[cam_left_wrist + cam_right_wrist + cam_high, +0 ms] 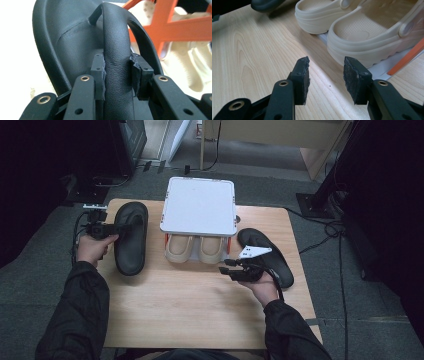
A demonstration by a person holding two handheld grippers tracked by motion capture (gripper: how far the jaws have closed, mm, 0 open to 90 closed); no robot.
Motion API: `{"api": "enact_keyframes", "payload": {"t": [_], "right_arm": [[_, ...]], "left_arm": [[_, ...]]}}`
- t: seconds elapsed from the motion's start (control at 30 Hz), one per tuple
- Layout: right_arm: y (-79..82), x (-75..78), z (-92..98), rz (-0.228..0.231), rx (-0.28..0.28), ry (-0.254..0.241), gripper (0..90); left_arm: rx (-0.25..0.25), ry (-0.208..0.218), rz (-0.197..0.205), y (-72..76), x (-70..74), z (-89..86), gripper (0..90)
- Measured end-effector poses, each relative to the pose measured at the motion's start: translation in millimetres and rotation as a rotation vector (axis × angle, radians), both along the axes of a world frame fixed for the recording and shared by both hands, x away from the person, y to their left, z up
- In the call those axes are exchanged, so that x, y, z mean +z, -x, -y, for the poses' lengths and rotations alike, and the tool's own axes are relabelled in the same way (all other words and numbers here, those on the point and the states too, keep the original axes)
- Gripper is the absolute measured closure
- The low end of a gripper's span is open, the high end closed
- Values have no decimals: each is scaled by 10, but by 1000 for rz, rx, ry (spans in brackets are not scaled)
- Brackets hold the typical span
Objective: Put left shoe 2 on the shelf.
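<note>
A black flip-flop sandal [131, 245] lies at the table's left side, lengthwise. My left gripper [121, 226] reaches over it from the left. In the left gripper view the left gripper [117, 68] is shut on the sandal's wide black strap [116, 37], with a pad pressed on each side. A second black sandal [280, 262] lies at the right. My right gripper [225, 266] hovers just left of it, pointing toward the table's middle. Its jaws stand open with nothing between them [327, 72], aimed at a pair of cream clogs [362, 37].
A white square shelf [199, 205] on orange legs [175, 22] stands at the table's back middle. The cream clogs [195, 249] sit under it with their heels poking out. Bare wooden table [190, 305] stretches toward the person.
</note>
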State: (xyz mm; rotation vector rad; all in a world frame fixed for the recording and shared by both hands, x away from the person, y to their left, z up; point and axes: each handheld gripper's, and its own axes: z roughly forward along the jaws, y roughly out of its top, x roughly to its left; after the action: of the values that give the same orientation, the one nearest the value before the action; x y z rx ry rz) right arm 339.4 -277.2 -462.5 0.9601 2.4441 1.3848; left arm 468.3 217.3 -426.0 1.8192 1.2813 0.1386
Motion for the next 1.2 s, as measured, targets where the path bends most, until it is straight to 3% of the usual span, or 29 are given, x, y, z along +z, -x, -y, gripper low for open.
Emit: {"api": "enact_keyframes", "payload": {"t": [0.1,0.27,0.43,0.7,0.9,1.2], "right_arm": [[5,7,4,2,-5,-4,562],[11,0,11,1,-5,1,562],[2,-3,25,1,-10,0,562],[0,-7,28,-1,-10,3,562],[7,-3,18,0,-6,6,562],[15,-4,0,3,2,12,562]], "left_arm": [[-7,-12,-6,-12,69,26,679],[-11,18,-2,-39,184,43,680],[-35,-5,10,-66,351,147,680],[-46,35,5,-163,598,186,680],[-55,6,34,-193,852,269,680],[-68,-19,36,-264,1177,424,679]]}}
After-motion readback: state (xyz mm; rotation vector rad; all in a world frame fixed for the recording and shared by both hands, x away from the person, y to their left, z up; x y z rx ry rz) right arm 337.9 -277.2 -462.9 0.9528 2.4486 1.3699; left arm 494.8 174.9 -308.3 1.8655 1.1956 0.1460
